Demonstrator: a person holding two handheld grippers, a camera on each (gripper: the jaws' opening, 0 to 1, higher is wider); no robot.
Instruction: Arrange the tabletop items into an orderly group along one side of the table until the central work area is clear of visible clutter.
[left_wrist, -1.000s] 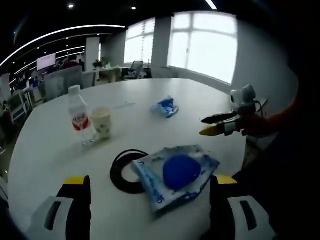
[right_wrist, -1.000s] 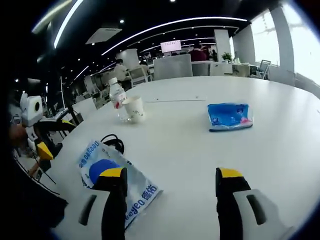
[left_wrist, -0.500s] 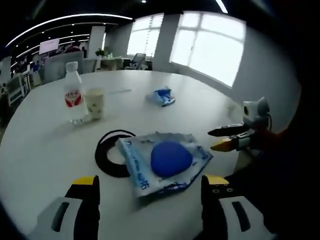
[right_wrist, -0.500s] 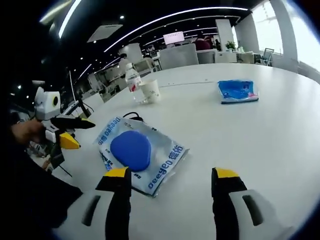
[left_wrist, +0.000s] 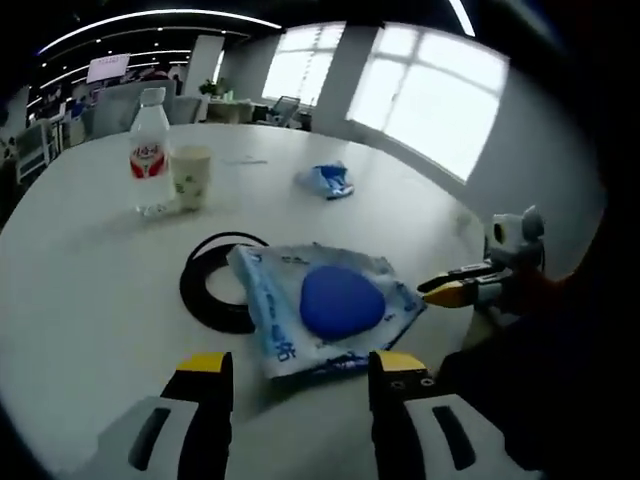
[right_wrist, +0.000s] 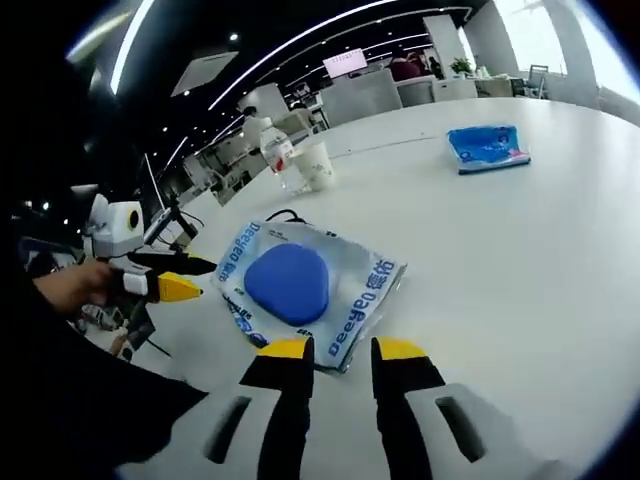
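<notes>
A round white table (left_wrist: 90, 270) holds a clear plastic pouch with a blue pad (left_wrist: 330, 315) near its edge, partly covering a black cable coil (left_wrist: 205, 295). Farther off stand a water bottle (left_wrist: 149, 150) and paper cup (left_wrist: 190, 176), touching; a blue tissue pack (right_wrist: 487, 146) lies apart. The left gripper (left_wrist: 297, 366) and right gripper (right_wrist: 333, 350), jaws narrowly parted and empty, flank the pouch.

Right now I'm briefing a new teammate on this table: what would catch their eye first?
The silver pouch with a bright blue oval, lying near the table edge just ahead of both grippers, half over a black cable coil. Farther back stand a water bottle and a paper cup side by side, and a small blue packet lies apart toward the windows.
</notes>
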